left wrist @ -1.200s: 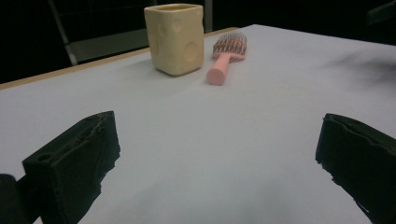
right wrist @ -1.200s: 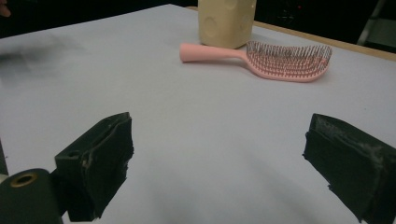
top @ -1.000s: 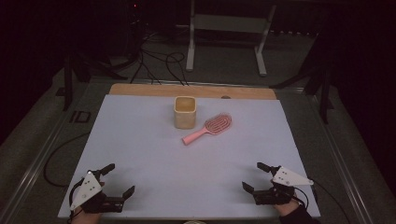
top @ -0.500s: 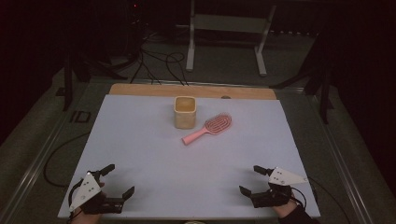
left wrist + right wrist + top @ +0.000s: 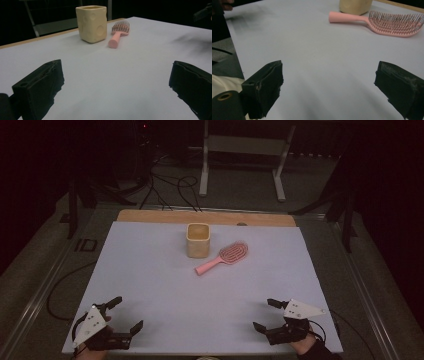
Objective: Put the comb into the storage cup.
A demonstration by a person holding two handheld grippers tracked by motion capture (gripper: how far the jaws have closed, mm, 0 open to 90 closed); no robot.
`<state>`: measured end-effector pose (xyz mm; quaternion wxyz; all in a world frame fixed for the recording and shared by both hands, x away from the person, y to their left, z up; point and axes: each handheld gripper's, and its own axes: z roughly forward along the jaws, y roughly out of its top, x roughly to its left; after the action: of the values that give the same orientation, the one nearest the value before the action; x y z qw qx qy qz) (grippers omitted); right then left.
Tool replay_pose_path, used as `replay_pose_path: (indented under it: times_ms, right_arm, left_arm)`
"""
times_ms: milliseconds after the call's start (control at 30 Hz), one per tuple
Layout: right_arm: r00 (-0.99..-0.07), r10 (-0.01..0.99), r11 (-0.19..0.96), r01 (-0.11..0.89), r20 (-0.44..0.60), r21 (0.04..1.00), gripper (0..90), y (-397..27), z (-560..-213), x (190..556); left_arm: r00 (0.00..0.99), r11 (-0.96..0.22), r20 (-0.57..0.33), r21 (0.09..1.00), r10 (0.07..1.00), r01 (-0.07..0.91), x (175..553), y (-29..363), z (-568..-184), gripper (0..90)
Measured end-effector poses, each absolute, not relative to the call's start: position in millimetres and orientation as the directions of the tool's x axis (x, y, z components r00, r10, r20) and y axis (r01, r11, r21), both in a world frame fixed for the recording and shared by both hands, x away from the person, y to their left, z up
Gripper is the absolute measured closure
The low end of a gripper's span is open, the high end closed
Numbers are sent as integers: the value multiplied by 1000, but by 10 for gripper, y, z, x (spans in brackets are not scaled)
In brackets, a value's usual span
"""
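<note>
1. Table covering of pale matte sheet (image 5: pixel 165 285) carries everything.
2. Our left gripper (image 5: pixel 119 316) and right gripper (image 5: pixel 263 315) rest at the near edge, jaws wide, empty.
3. Squat pale-yellow dimpled cup (image 5: pixel 198 240) stands far-centre.
4. Pink plastic hairbrush (image 5: pixel 222 258) lies just beside it; we should approach its handle squarely.
5. Since earlier, our right gripper has drawn slightly nearer us.

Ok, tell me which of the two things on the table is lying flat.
The pink hairbrush: it lies flat, bristles up, while the yellow cup beside it stands upright.
</note>
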<state>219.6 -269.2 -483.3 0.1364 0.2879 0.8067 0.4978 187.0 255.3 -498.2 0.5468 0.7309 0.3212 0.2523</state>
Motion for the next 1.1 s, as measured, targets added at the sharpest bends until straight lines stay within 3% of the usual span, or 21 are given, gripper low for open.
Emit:
replay_pose_path:
  times_ms: [667, 1100]
  right_arm:
    - [-806, 591, 334, 292, 42, 896, 77, -2651, -4556, 2247]
    - [-815, 579, 323, 235, 6, 917, 81, -2605, -4204, 2424]
  left_arm:
    - [671, -190, 10, 962, 742, 197, 1870, 2534, -4985, 4]
    - [670, -192, 12, 962, 742, 196, 1868, 2537, -4985, 4]
